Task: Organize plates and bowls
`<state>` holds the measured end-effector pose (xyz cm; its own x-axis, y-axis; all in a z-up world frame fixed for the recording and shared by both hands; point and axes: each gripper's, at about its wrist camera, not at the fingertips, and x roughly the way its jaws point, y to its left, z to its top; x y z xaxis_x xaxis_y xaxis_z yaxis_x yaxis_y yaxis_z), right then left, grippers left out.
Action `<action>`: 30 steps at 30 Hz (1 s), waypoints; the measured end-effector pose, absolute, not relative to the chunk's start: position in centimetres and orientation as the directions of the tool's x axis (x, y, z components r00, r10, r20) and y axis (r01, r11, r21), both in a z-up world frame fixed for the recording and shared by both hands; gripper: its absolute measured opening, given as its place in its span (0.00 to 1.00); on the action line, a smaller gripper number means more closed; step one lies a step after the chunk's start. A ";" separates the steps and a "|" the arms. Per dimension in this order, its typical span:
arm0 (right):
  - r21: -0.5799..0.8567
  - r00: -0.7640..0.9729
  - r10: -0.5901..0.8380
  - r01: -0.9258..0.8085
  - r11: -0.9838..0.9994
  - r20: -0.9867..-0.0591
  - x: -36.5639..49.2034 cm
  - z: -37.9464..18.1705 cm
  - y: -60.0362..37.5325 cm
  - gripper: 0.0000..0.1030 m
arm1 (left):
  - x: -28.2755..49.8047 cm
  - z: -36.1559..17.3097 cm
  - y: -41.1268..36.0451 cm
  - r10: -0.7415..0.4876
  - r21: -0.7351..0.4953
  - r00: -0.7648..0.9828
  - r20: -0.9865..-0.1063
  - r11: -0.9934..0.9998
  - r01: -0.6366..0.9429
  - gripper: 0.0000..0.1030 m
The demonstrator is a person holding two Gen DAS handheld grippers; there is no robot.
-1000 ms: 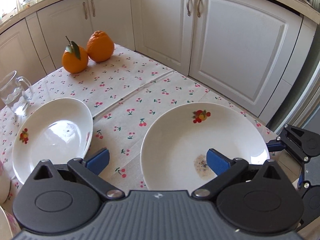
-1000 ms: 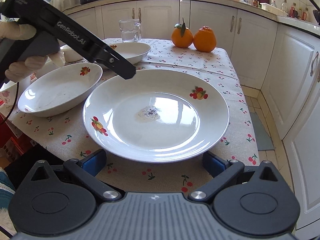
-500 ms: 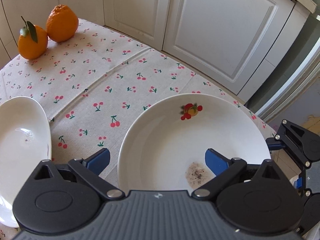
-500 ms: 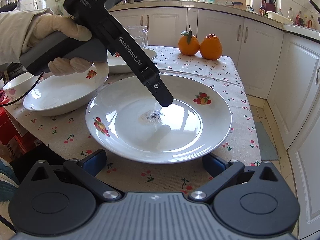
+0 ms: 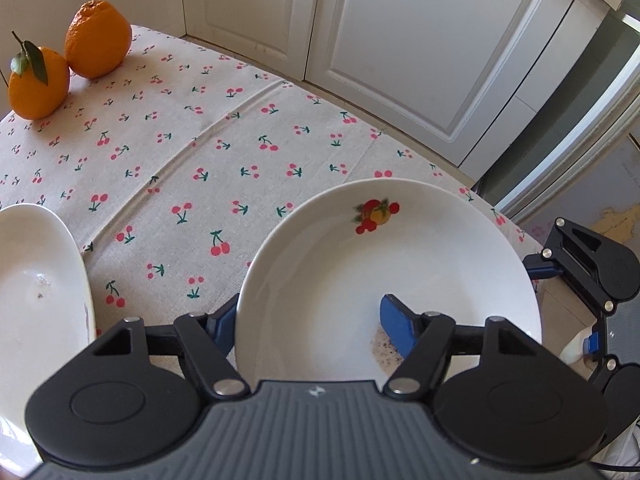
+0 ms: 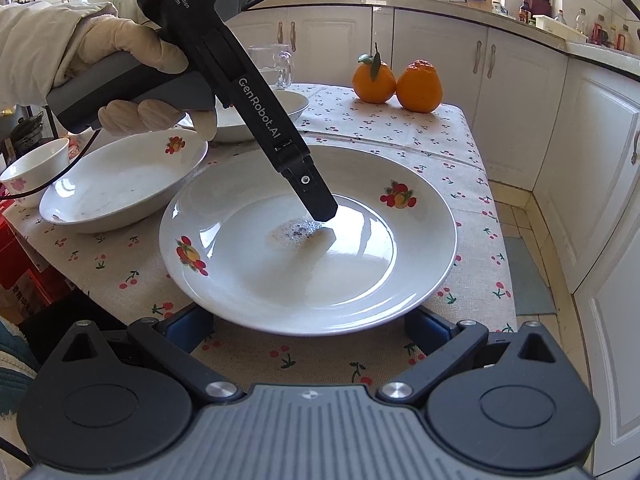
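The plate (image 6: 308, 256) sits at the near end of the surface (image 5: 200, 152), on a cherry-print cloth, white with small fruit motifs on its rim and a speckled smear of residue (image 6: 298, 232) near its middle. The left gripper (image 5: 308, 328) straddles the plate's near-left rim: one blue finger (image 5: 394, 330) lies inside the dish over the smear, the other (image 5: 222, 326) sits outside and below the rim, and the fingers are closing with the rim between them — whether the pads already press on it cannot be told from either view. From the right wrist view the left gripper's black arm slants down into the plate, its tip just at the smear, held by a hand (image 6: 132, 76) in a pale glove. The right gripper (image 6: 308, 326) hangs low at the plate's front edge, its fingers spread wide, one on each side of the rim and below it, neither touching the plate as far as can be seen. To the left of the plate stands a bowl (image 6: 120, 184) with a fruit motif, close to the plate but apart from it; behind it lies a second bowl (image 6: 256, 116), partly hidden by the left gripper, and a small cup (image 6: 36, 168) with a pink flower sits at the far left edge. A glass mug (image 6: 276, 66) stands further back, and two oranges (image 6: 396, 82) — one with a leaf — rest touching each other at the far end of the cloth. White cabinets (image 5: 400, 40) line the wall beyond.
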<state>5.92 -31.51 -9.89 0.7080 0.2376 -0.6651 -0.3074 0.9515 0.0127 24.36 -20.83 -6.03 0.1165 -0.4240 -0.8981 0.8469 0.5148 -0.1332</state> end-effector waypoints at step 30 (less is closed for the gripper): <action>0.008 0.717 0.250 -0.323 0.946 -0.650 5.4 -9.6 -31.8 0.97 | 24.3 -6.1 -21.0 -0.406 -0.109 0.120 -0.906 0.497 0.861 0.66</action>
<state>5.41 -31.76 -9.58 0.7171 0.2502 -0.6505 -0.3232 0.9463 0.0077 24.33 -21.02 -6.14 0.1199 -0.4057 -0.9061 0.8607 0.4974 -0.1088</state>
